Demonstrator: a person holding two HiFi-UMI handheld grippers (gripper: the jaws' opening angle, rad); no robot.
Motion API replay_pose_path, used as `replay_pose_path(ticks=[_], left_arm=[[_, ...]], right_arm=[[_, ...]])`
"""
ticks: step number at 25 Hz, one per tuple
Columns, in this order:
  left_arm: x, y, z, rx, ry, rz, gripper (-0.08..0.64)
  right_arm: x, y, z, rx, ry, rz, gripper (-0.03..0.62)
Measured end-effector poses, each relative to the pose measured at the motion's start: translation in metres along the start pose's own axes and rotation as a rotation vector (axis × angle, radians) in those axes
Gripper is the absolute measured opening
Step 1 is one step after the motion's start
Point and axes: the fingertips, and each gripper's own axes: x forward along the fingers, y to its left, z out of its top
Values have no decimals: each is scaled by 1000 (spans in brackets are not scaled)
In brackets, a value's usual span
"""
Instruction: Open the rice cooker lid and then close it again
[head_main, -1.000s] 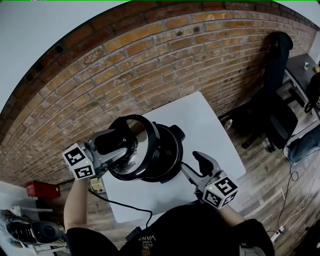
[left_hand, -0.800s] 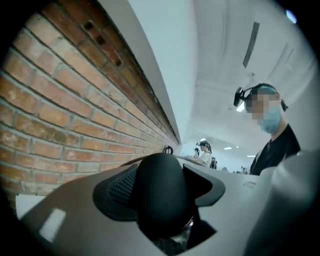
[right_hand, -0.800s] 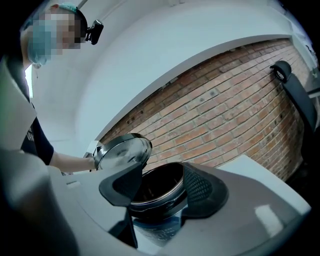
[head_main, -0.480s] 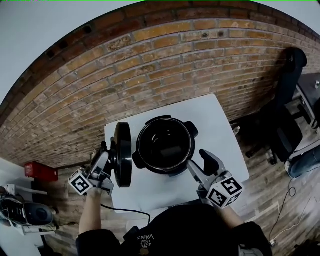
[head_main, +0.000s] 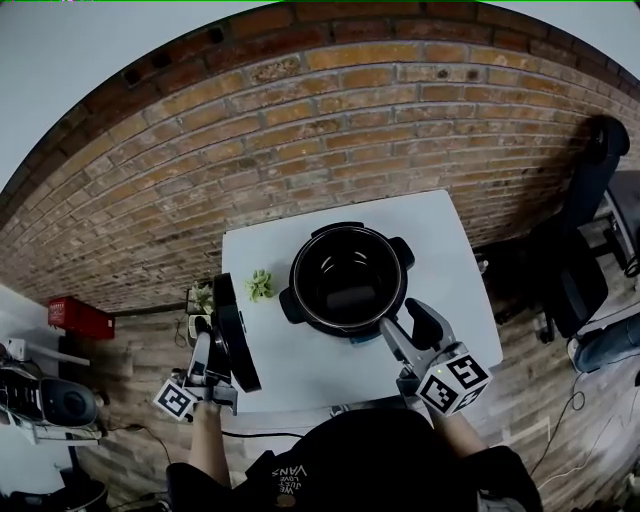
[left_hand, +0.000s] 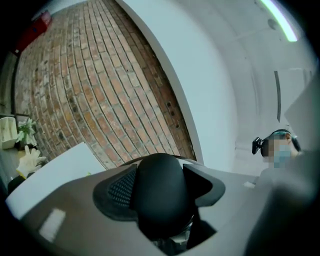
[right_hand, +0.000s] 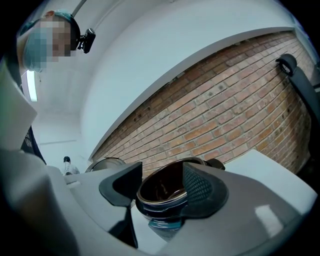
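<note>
The black rice cooker stands open on the white table, its dark inner pot showing. My left gripper is shut on the lid's knob and holds the lid on edge beside the table's left edge, away from the cooker. In the left gripper view the black knob fills the gap between the jaws. My right gripper stands open just in front of the cooker, apart from it, with nothing gripped. The lid shows at the left of the right gripper view.
A small green thing lies on the table left of the cooker. A brick wall runs behind the table. A red box sits on the floor at the left, and a black chair stands at the right.
My left gripper carried the lid off the cooker, leftward and down past the table's left edge, and rolled it onto its edge. The pot now stands uncovered. The right gripper barely shifted.
</note>
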Motion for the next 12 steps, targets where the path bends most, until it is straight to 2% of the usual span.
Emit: replay_pose_path(ticks=[6,12], left_arm=[[-31,10,-7,-32,-88,37,284],[-34,-1,-4,-31,-141,9,284]], right_arm=[[-2,7,-7,7,9,2,245],[-7,6,-2,1,-15,-18,245]])
